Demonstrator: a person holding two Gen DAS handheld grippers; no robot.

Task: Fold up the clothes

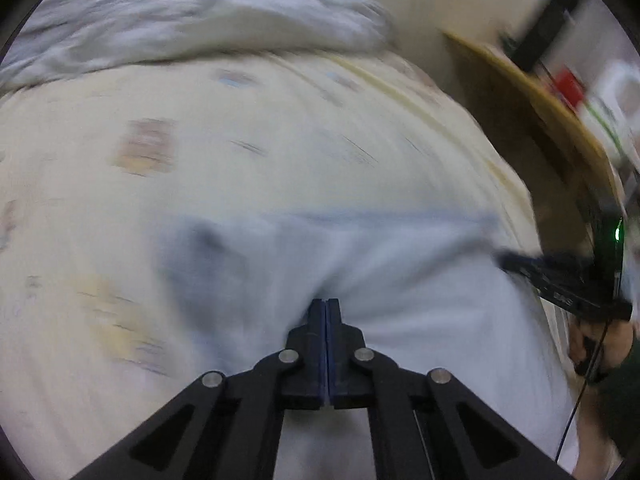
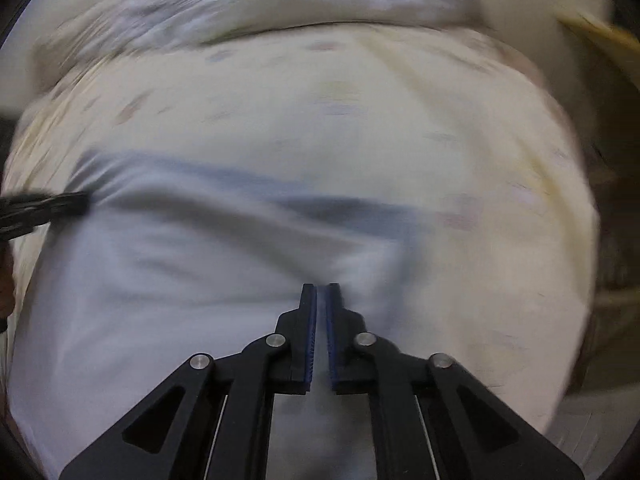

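A pale blue-white garment (image 1: 400,280) lies stretched over a cream patterned bedsheet (image 1: 260,128). My left gripper (image 1: 326,304) is shut on the garment's near edge, and cloth bunches at its tips. In the right wrist view the same garment (image 2: 160,280) spreads to the left, and my right gripper (image 2: 321,289) is pinched on its edge with a thin fold of cloth between the blue pads. Each gripper shows in the other's view: the right one (image 1: 560,280) at the far right, the left one (image 2: 40,208) at the far left. Both views are motion-blurred.
A heap of crumpled grey-white clothes (image 1: 180,12) lies at the far side of the bed (image 2: 300,0). A wooden table edge (image 1: 540,96) with red and white items stands to the right. A hand (image 1: 600,344) with a dark green sleeve holds the right gripper.
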